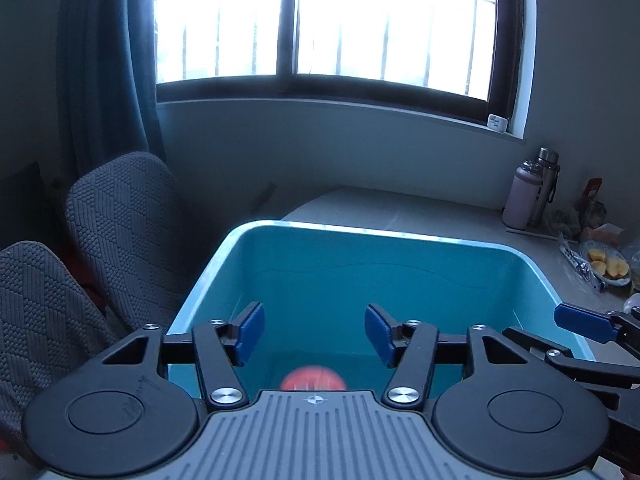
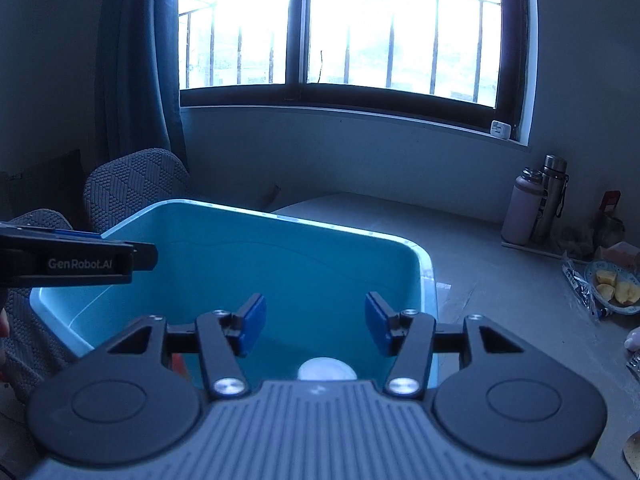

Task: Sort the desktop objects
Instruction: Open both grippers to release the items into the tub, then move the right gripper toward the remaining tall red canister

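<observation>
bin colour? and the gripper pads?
Bin is light blue/teal, clearest in the left wrist view. Pads on both grippers are dark blue.

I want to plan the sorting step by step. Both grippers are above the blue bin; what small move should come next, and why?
Probably lift both away: the left gripper and right gripper are open and empty, with the red object and white object below them inside the blue bin.

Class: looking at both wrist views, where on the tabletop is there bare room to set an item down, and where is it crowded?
Free: the grey table between the blue bin and the bottles. Crowded: the right edge around the fruit plate.
</observation>
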A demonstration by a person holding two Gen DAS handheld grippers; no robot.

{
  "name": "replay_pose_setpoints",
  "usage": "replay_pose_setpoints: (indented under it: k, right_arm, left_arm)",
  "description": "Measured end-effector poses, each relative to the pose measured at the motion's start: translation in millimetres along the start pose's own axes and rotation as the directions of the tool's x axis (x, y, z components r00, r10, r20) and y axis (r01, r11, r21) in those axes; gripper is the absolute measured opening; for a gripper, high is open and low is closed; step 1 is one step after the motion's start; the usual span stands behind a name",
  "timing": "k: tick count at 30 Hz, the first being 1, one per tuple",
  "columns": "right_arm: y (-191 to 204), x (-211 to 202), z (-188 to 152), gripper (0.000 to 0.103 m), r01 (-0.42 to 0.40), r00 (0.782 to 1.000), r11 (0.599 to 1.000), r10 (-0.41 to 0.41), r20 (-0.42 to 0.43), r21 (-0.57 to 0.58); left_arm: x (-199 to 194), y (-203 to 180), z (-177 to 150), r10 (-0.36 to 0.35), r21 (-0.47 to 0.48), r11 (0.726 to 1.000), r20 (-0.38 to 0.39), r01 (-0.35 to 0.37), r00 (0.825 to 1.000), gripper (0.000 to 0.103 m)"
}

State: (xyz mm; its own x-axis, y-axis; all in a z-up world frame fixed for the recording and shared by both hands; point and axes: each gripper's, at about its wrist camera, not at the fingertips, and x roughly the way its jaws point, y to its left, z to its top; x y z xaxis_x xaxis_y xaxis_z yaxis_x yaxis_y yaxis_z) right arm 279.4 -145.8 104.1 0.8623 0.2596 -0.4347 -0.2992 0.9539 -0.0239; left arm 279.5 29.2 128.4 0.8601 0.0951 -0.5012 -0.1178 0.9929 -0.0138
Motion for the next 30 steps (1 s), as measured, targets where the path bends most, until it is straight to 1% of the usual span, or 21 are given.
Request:
replay_pose_setpoints:
  k: [1, 4, 9, 14, 22, 27, 30]
  right_arm:
    - [0, -2, 0, 0.056, 0.004, 1.000, 1.000, -0.004, 0.003, 0.006]
    - [0, -10, 1, 0.057, 0.010, 1.000, 1.000, -0.010, 0.014, 0.017]
    - [5, -29, -2, 0.057, 0.025, 0.999, 1.000, -0.025, 0.035, 0.015]
    - [9, -52, -11, 0.057, 0.059, 0.997, 0.998, -0.060, 0.048, 0.025]
    - [12, -92, -36, 0.059, 0.105, 0.993, 0.993, -0.107, 0.045, 0.058]
    - [9, -115, -54, 0.061, 0.135, 0.990, 0.988, -0.137, 0.030, 0.076]
    - [5, -128, -65, 0.063, 0.160, 0.986, 0.984, -0.163, 0.023, 0.080]
  left_arm:
    - [-4, -1, 1, 0.000, 0.003, 1.000, 0.010, 0.000, 1.000, 0.070]
    - [-16, -2, 3, 0.005, 0.014, 1.000, 0.030, -0.005, 1.000, 0.073]
    - [-31, 0, -2, -0.004, 0.012, 1.000, 0.037, 0.004, 0.999, 0.074]
    - [-52, 3, -14, -0.012, 0.020, 1.000, 0.039, 0.011, 0.999, 0.074]
    - [-88, 8, -41, -0.030, 0.037, 0.999, 0.031, 0.029, 0.999, 0.074]
    - [-110, 8, -64, -0.043, 0.048, 0.998, 0.018, 0.042, 0.999, 0.074]
    - [-121, 8, -80, -0.046, 0.049, 0.998, 0.005, 0.046, 0.999, 0.075]
